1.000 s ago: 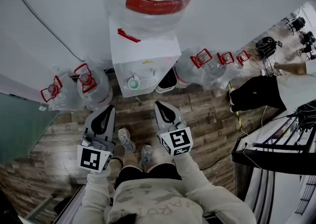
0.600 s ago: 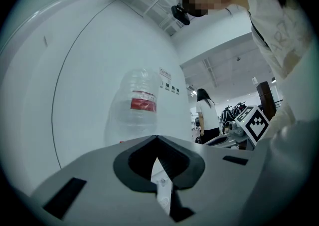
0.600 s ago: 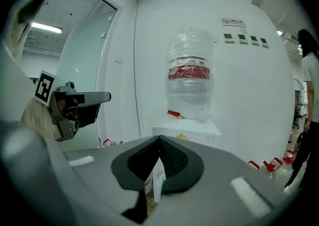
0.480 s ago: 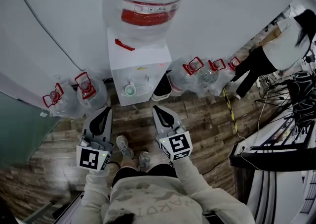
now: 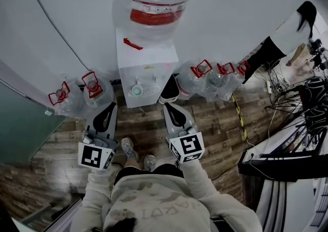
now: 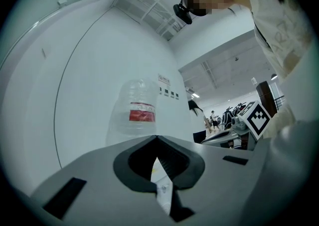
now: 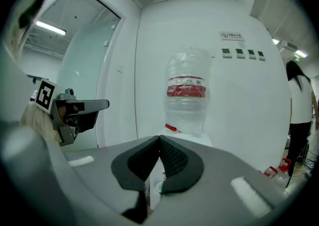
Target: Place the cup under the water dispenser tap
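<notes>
A white water dispenser [image 5: 146, 69] with a big clear bottle [image 5: 156, 0] on top stands against the wall. A small pale-green cup [image 5: 137, 90] sits upright in its tap recess; in the right gripper view a sliver of the cup [image 7: 159, 187] shows through the gap below the jaws. My left gripper [image 5: 108, 108] and right gripper [image 5: 172, 107] hover side by side short of the dispenser, both pointing at it. Each is shut with nothing held: the left gripper [image 6: 156, 137] and the right gripper [image 7: 159, 138] show their jaws meeting at the tips.
Spare water bottles with red handles stand on the wooden floor left [image 5: 77, 95] and right [image 5: 207, 77] of the dispenser. A dark bin [image 5: 170, 89] sits beside it. A person [image 5: 279, 41], cables and equipment racks [image 5: 292, 149] fill the right side. My shoes [image 5: 136, 151] are below.
Both grippers have risen a little and stay shut and empty. The cup has not moved. The person at the right has walked further away toward the upper right.
</notes>
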